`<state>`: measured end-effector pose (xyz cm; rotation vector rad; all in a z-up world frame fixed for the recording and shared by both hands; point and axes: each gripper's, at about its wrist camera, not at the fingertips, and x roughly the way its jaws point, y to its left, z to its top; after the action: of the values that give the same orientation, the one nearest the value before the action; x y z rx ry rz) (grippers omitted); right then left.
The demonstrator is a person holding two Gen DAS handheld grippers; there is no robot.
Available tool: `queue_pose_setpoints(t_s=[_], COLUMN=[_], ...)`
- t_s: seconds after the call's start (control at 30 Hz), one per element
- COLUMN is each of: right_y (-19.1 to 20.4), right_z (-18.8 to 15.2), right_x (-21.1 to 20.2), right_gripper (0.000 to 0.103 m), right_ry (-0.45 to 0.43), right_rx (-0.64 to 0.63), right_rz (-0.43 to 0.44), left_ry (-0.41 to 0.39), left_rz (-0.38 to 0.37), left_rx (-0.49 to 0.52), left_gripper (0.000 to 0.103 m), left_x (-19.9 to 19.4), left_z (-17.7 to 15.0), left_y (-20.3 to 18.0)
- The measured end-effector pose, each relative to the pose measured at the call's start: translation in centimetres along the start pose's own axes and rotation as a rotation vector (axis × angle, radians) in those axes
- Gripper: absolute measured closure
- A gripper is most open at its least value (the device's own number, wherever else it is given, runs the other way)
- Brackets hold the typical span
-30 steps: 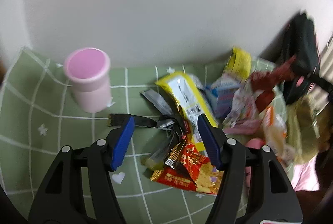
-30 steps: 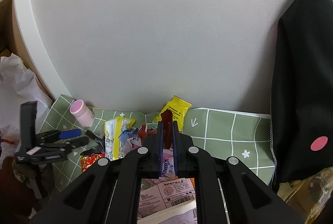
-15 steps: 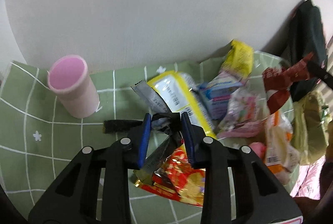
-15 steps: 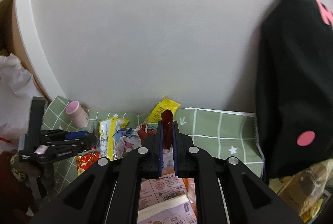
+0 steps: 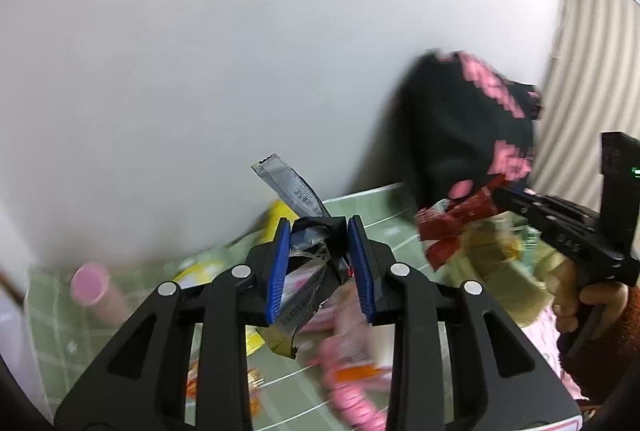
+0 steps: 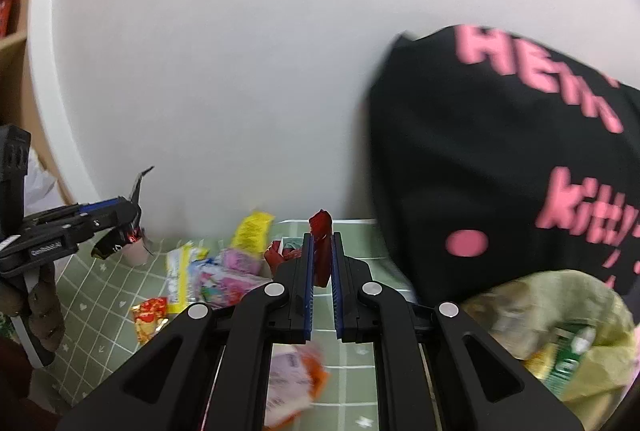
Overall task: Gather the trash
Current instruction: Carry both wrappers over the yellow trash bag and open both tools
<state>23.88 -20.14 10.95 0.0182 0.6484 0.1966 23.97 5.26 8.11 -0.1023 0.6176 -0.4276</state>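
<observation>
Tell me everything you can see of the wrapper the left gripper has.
The wrapper is crumpled foil, silver and black with small print. The left gripper is shut on its bunched middle, both blue pads pressing it. One flat silver end with a crimped edge sticks up toward the wall; a darker torn end with a gold patch hangs below the pads. It is lifted clear of the green mat, touching nothing else. In the right wrist view it shows small, a thin tip pointing up.

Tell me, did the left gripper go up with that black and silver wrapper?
Yes. The left gripper lifted the black and silver wrapper off the green mat, up against the wall.
</observation>
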Motion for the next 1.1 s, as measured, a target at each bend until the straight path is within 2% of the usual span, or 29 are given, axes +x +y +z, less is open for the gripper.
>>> queue_pose_setpoints(t_s=[0.23,0.47,0.77,0.93,1.1], right_y=[-5.7,-11.9,-17.5,-19.0,-20.0], right_z=[-0.4,-1.5,-3.8,-4.4,-4.8], right_x=[-5.7,-11.6,-16.2,-16.5,-15.5], right_gripper=[0.094,0.094,0.094,0.094,0.094], right_ry=[-0.073,-0.130,-0.161,-0.133,-0.081], right_rx=[0.051,0.100,0.190,0.202,0.174], right_rz=[-0.141,-0.309,-0.430,-0.449,-0.459], left_ry=[0.009,0.040,0.091,0.161,0.319], left_rz=[-0.184,-0.352,-0.479,-0.570,-0.663], left_rx=[0.106,0.175,0.189,0.192,0.236], left_gripper=[0.075,0.075,0.075,0.075,0.074], left_x=[3.3,6.7,10.3,13.0,17.0], left_z=[2.5,3.0,3.9,3.2,0.7], left_y=[-8.6,-17.2,-23.4,-26.3,-30.0])
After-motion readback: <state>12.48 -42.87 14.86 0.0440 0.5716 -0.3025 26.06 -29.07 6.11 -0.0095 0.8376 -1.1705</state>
